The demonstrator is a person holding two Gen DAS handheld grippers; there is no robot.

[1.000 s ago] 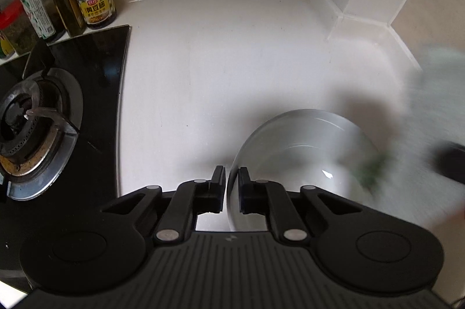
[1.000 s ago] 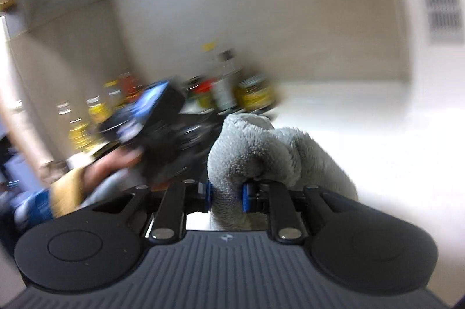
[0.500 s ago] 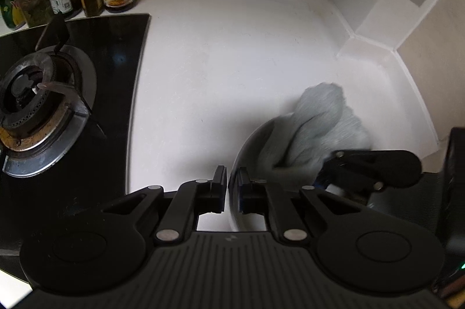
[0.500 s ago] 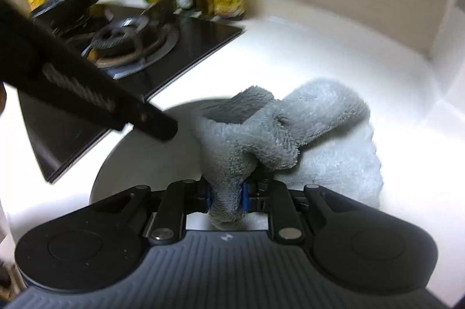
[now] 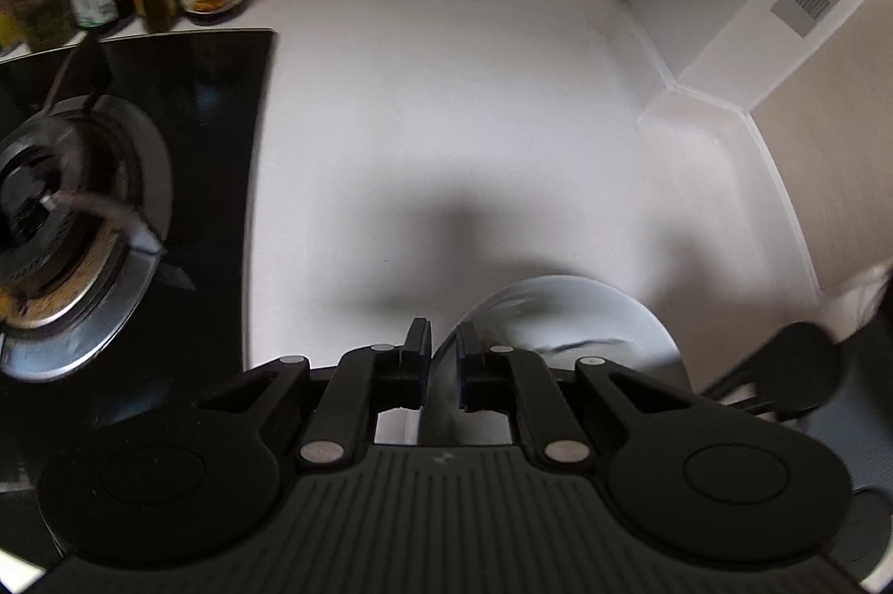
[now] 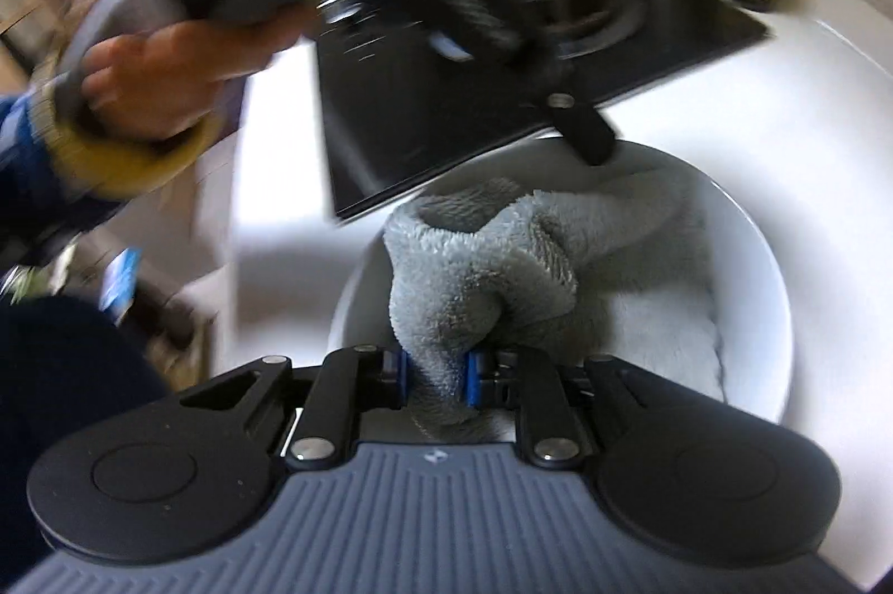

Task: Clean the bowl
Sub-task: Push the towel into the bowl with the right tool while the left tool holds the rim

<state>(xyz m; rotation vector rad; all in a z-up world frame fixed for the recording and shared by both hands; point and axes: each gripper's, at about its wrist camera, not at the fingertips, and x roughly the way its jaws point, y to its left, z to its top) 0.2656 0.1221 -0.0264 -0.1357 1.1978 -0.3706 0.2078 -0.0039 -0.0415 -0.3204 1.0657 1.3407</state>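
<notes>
White bowl on the white counter beside the black hob, rim pinched by the left gripper whose jaws just eased slightly, grey cloth inside, clenched by the right gripper.

Bowl: smooth, glossy, white inside. Cloth: grey, fluffy pile, matt. Table: white, smooth, slight sheen. Hob: glossy black glass; burner ring bright metal. Tongs: matt black plastic, ribbed housing.
</notes>
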